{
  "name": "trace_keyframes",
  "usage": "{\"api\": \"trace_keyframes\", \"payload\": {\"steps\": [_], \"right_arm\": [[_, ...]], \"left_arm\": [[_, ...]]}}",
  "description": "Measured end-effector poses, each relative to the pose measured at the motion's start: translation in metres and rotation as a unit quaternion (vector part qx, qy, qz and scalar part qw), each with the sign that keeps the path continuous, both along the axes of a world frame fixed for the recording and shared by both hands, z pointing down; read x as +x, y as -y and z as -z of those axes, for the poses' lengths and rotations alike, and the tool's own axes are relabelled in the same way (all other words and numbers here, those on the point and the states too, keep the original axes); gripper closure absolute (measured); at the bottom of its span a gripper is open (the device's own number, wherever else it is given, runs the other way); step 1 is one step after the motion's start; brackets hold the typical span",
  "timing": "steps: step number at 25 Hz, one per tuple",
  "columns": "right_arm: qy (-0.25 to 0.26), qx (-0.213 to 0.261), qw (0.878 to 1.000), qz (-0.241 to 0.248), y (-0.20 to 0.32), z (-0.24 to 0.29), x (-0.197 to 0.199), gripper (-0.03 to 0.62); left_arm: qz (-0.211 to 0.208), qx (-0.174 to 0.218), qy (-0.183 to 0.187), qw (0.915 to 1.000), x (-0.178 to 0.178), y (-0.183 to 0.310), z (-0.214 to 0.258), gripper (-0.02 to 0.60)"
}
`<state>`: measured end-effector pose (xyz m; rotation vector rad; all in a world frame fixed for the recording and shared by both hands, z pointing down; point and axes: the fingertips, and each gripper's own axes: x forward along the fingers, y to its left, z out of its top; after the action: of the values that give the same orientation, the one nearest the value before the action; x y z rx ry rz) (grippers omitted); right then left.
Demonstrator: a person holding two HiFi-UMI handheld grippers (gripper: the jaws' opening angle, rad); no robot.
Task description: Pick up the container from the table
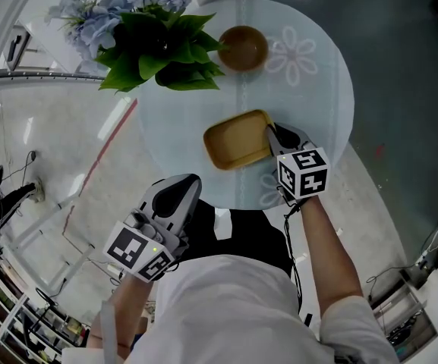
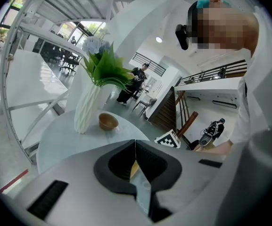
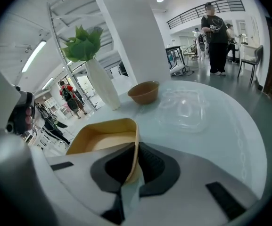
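A shallow yellow container (image 1: 237, 139) lies on the round glass table (image 1: 321, 105) near its front edge. My right gripper (image 1: 272, 133) reaches it from the right, and its jaws are shut on the container's right wall. In the right gripper view the thin yellow wall (image 3: 135, 145) stands pinched between the two dark pads, and the container's hollow (image 3: 100, 140) spreads to the left. My left gripper (image 1: 186, 186) hangs off the table by the person's body. Its jaws meet at the tip (image 2: 136, 142) with nothing between them.
A brown bowl (image 1: 243, 48) stands at the table's far side, next to a white vase (image 3: 103, 86) of blue flowers and green leaves (image 1: 154, 40). A clear flower-shaped plastic lid (image 3: 185, 107) lies right of the bowl. People stand in the hall behind.
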<state>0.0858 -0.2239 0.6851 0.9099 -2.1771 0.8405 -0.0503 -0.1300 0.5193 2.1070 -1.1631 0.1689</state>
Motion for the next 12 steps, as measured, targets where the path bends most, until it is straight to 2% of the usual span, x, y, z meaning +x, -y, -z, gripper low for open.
{"api": "trace_keyframes", "payload": {"steps": [12], "right_arm": [[0.019, 0.027, 0.999, -0.036, 0.0, 0.05, 0.01, 0.562]], "left_arm": [[-0.012, 0.037, -0.005, 0.9992, 0.0, 0.0, 0.034, 0.56]]}}
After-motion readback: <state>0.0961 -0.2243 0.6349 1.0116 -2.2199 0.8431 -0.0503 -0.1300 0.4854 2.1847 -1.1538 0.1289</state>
